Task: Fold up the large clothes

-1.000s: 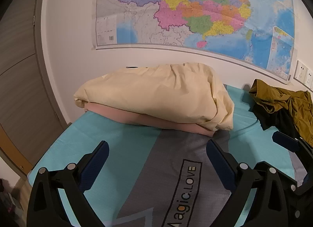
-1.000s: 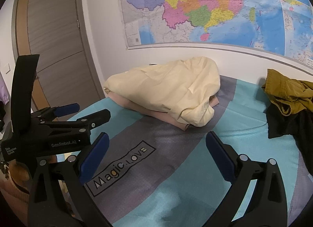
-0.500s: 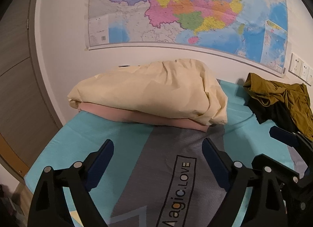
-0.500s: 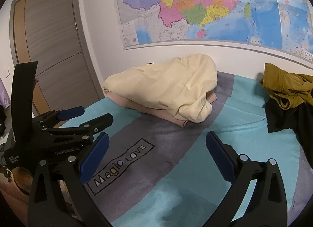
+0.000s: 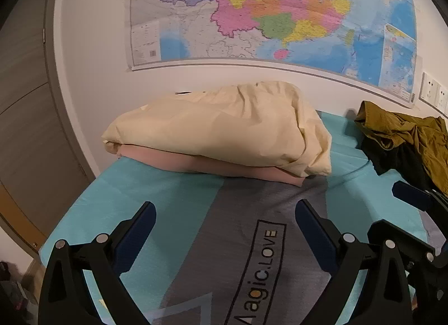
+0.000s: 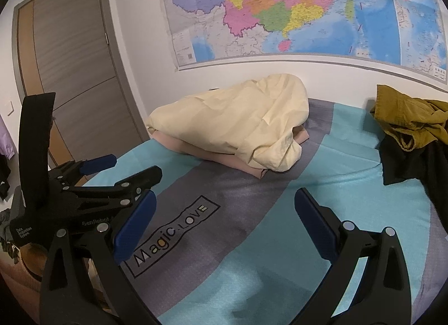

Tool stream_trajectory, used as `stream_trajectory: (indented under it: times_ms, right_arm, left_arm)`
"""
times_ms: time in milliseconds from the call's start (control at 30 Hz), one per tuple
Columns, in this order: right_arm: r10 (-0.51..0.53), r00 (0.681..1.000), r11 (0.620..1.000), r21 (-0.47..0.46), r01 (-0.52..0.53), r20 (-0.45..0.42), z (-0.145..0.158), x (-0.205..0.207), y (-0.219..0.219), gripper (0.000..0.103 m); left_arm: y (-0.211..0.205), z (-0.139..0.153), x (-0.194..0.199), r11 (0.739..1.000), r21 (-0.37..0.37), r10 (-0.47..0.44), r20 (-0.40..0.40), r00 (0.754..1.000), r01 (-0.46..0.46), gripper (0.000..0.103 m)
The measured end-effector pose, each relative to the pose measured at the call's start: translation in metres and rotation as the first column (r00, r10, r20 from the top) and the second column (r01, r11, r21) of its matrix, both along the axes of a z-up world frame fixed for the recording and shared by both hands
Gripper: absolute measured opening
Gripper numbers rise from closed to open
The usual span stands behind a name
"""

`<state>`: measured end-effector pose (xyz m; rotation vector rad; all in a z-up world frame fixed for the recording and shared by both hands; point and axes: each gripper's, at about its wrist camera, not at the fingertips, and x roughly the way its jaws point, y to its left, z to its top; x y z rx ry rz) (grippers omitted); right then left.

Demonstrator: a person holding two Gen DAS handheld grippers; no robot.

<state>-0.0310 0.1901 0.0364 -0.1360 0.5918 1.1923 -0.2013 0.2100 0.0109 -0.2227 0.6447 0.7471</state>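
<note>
**Both grippers wide and empty over the near edge of the bed**

Left gripper [image 5: 224, 207]: wide apart, just been opening further, nothing between the blue pads. Pointed downward across the bed [image 5: 134, 199] from its near edge, above the grey band of the sheet and the boxed "Magic.LOVE" print [image 5: 266, 252]. No contact with the sheet or with any cloth.

Right gripper [image 6: 225, 196]: equally wide, likewise empty, held just beside the left one along the same near edge and aimed the same way. Side by side without touching, as far as can be told from the right wrist view.

Task clothes, in two groups, both well apart from the grippers:
- At the far edge, toward the far left corner and close against the wall: a bulky cream cloth [image 5: 224, 129], roughly folded, puffed and creased, lying on top of a flatter folded pink cloth [image 5: 224, 166]. Pink layer showing only as a strip along the near side of the stack. One loose cream corner drooping over the right end of the stack onto the grey band.
- Toward the far right corner: an olive garment [image 5: 406, 131], crumpled and unfolded, heaped over a black garment [image 5: 392, 159], also unfolded and spreading toward the right edge of the bed.

Bare turquoise and grey sheet between the two groups.

Behind the bed: a large coloured wall map [image 5: 280, 11] above the far edge, white wall sockets [image 5: 432, 95] at its right, a grey door [image 6: 70, 72] beyond the left edge.
</note>
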Motion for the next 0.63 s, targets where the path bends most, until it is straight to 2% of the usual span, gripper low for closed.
stream_trajectory:
  times_ms: [333, 633]
  right_arm:
    - [0.008, 1.0, 1.0, -0.003, -0.008, -0.004, -0.0013, -0.0018, 0.0017, 0.097]
    - [-0.004, 1.0, 1.0, 0.014, 0.005, -0.021, -0.0023, 0.0011, -0.0021, 0.097]
  left_arm:
    - [0.0048, 0.0001, -0.0031, 1.0, 0.011, 0.011, 0.019, 1.0, -0.011, 0.096]
    - [0.0066, -0.0067, 0.0005, 0.998, -0.056, -0.012, 0.017, 1.0, 0.013, 0.096]
